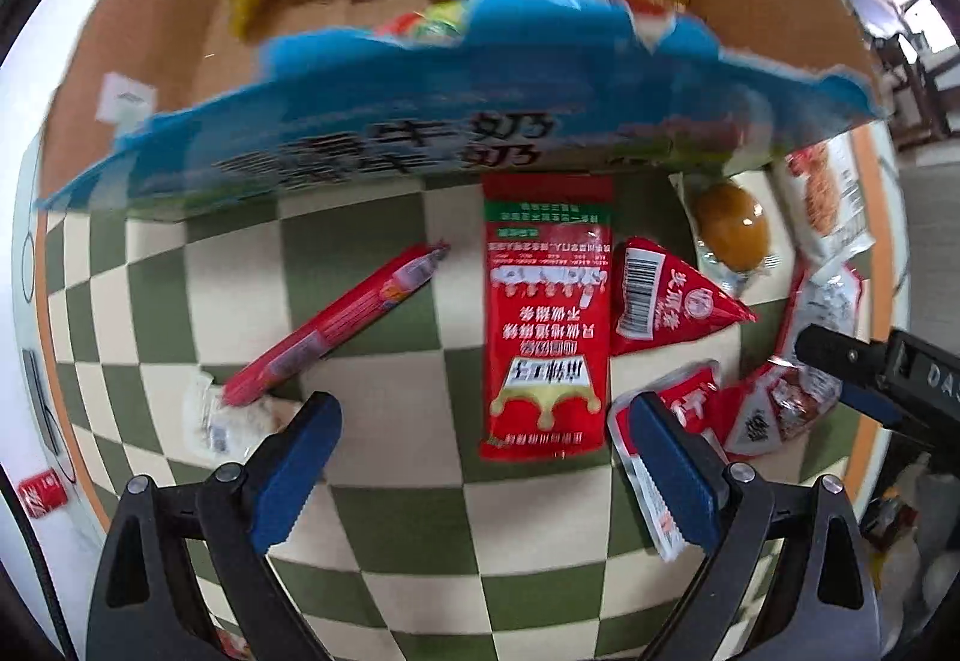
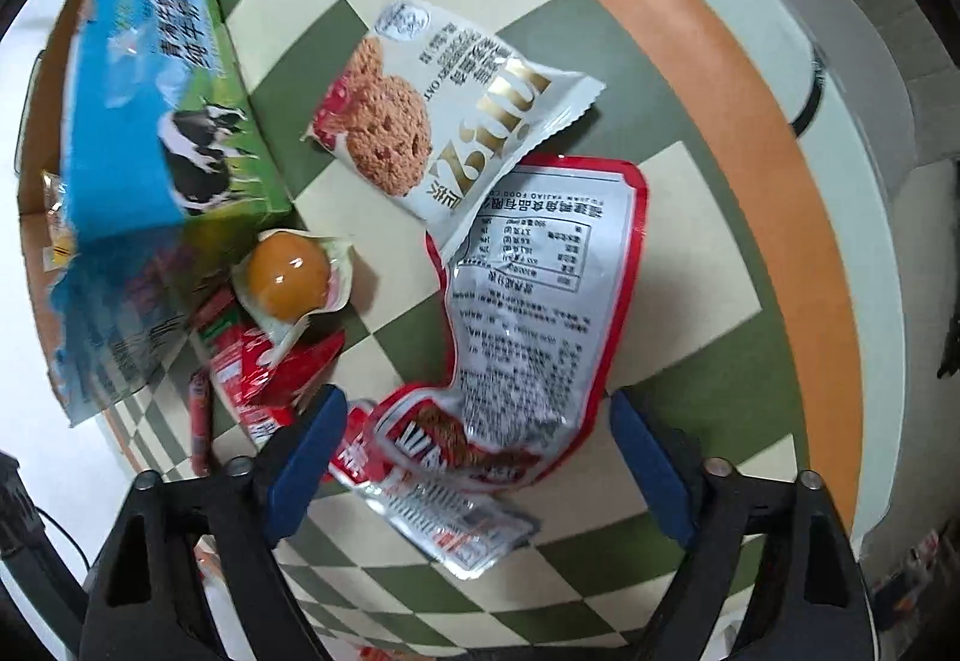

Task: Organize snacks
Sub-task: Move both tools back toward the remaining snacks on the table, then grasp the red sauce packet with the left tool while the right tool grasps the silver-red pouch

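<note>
box [image 1: 420, 133]: on tabletop [image 1: 372, 517], snacks inside
sachet [image 1: 546, 313]: before box
sausage [image 1: 336, 325]: left of sachet
egg [image 1: 732, 226]: right of sachet

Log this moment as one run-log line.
left gripper: open over long red packet | right gripper: open over silver-red pouch | box: part filled
</note>
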{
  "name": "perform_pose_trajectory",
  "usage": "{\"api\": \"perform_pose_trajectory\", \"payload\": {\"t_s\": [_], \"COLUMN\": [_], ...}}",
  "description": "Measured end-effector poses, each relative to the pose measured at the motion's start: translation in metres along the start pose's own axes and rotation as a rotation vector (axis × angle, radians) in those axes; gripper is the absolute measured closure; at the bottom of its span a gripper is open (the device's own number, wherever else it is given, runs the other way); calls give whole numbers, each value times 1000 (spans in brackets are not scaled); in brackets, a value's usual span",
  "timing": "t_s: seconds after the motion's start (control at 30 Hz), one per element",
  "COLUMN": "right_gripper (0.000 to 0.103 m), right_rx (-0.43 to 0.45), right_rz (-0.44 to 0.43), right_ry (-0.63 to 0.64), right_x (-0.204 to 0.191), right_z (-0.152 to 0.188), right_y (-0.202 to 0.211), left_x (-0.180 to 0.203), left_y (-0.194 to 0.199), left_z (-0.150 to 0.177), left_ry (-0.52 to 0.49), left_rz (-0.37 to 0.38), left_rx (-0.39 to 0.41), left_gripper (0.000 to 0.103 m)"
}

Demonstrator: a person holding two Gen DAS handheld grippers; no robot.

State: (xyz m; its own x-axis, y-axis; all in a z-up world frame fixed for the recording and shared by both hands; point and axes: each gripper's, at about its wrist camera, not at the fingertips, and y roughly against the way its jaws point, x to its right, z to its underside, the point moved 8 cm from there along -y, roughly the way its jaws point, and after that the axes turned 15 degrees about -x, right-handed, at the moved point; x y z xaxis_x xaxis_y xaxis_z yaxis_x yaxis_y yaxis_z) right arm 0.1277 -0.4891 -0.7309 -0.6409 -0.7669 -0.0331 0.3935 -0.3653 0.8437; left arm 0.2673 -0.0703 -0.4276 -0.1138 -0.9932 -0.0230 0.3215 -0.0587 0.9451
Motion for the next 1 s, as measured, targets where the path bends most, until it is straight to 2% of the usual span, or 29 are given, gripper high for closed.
{"api": "perform_pose_trajectory", "payload": {"t_s": [0.17, 0.2, 0.27, 0.33, 0.37, 0.43, 0.5, 0.67, 0.8, 0.9, 0.97, 1.0], "right_gripper": [33, 45, 47, 47, 48, 50, 51, 51, 51, 51, 50, 49], "right_rx": [8, 23, 30, 40, 41, 51, 40, 9, -26, -35, -40, -40], "right_rz": [97, 120, 200, 222, 232, 243, 259, 287, 304, 308, 310, 312], "right_ry": [33, 53, 82, 108, 124, 187, 214, 286, 327, 342, 345, 341], "right_x": [5, 5, 7, 5, 4, 3, 4, 10, 17, 19, 17, 18], "right_z": [-7, -8, -8, -7, -6, -2, 4, 24, 42, 49, 48, 48], "right_y": [-10, -10, -14, -14, -15, -17, -20, -32, -45, -51, -54, -55], "left_x": [13, 16, 18, 20, 20, 23, 24, 19, 9, -1, -8, -8], "left_y": [-24, -30, -40, -48, -47, -44, -43, -54, -66, -78, -85, -88], "left_z": [-14, -14, -14, -12, -13, -10, -1, 39, 72, 76, 74, 72], "left_ry": [-18, -21, -18, -10, 0, -2, -20, -35, -9, 43, 73, 85], "left_rz": [-55, -56, -61, -50, -30, 2, -17, 21, 84, 174, 202, 221], "left_rx": [-34, -46, -64, -76, -63, -52, -50, -93, -147, -185, -216, -230], "left_gripper": [5, 5, 5, 21, 26, 52, 53, 53, 51, 49, 49, 45]}}
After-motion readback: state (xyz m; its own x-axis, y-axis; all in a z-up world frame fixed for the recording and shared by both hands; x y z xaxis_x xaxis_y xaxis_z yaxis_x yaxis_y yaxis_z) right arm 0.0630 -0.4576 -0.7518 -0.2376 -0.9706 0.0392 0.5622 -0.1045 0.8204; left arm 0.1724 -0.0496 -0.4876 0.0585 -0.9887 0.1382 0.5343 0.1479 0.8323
